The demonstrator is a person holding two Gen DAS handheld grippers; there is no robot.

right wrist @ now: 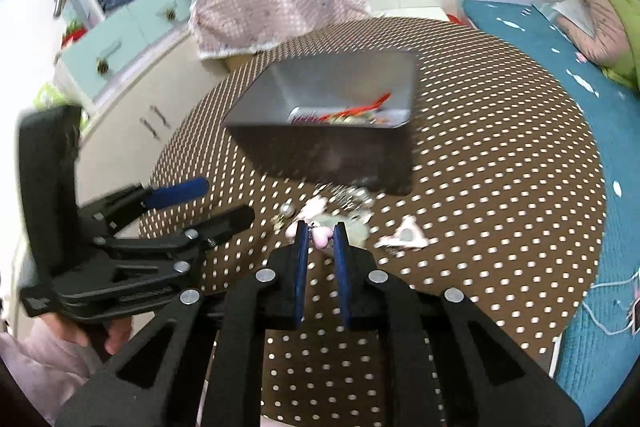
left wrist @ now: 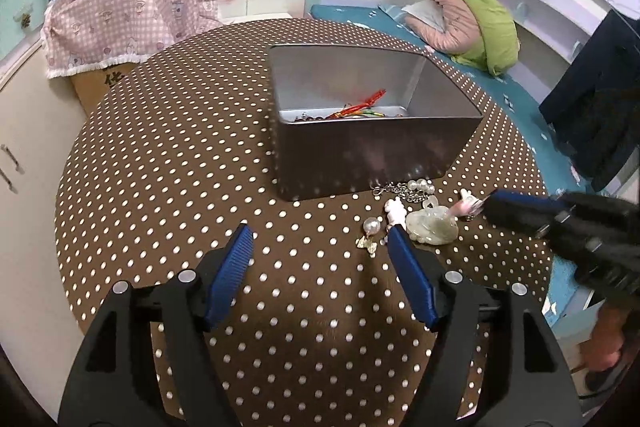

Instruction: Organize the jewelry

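The round, dotted brown surface [left wrist: 168, 131] carries a grey metal tin [left wrist: 360, 131] at its middle, open at the top. Inside the tin, red and coloured cords [left wrist: 360, 107] lie on the floor against its near wall.

Loose jewelry sits on the surface just in front of the tin's near right corner: a pearl chain [left wrist: 408, 187] beside the tin wall, a white figurine charm [left wrist: 396, 209], a pale green jade carving [left wrist: 432, 227], and a pearl earring [left wrist: 370, 235] to the left of the group.

The left tool [left wrist: 320, 239] stands wide and empty over bare surface, its right fingertip just beside the jade carving.

The right tool [right wrist: 320, 235] is narrow, its blue pads pinched on a small pink charm [right wrist: 322, 237] above the jade carving; the right wrist view is blurred, so the charm's exact form cannot be confirmed. In the left wrist view the charm shows at that tool's tip, right of the carving.
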